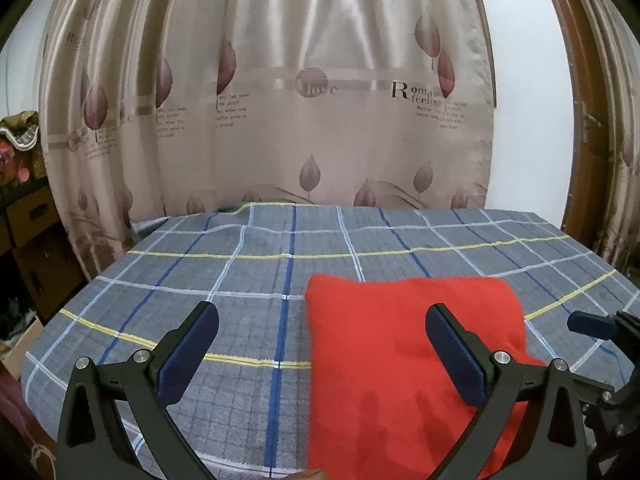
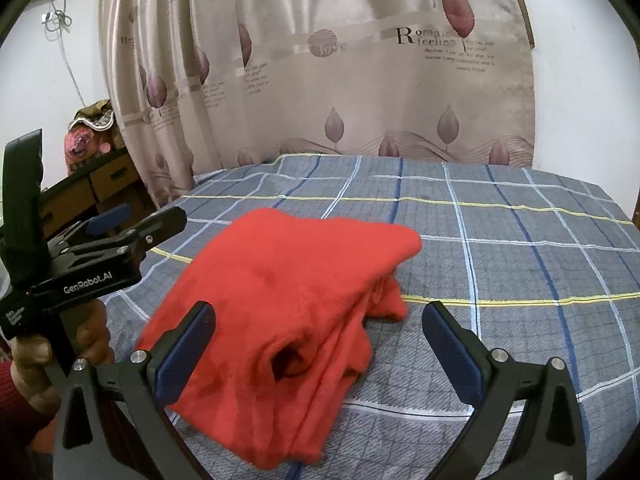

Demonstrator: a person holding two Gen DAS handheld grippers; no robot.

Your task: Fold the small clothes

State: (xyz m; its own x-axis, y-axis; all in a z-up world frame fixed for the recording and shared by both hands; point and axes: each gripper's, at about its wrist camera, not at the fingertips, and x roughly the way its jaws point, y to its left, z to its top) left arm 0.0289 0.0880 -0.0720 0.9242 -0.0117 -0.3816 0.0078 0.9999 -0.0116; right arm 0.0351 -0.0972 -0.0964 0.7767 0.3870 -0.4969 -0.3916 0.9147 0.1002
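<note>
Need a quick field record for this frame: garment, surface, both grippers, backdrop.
garment: red garment, folded into a layered bundle, lying flat
surface: grey plaid cloth covering the table
left gripper: fingers open, holding nothing, at the garment's left side
right gripper: fingers open, holding nothing, at the garment's near edge
contact: neither gripper is clamped on the garment
backdrop: beige curtain with leaf print

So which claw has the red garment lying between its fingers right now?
The right claw: the folded red garment lies between its open fingers. The left claw mostly frames plaid cloth, with red only at its right finger.
</note>
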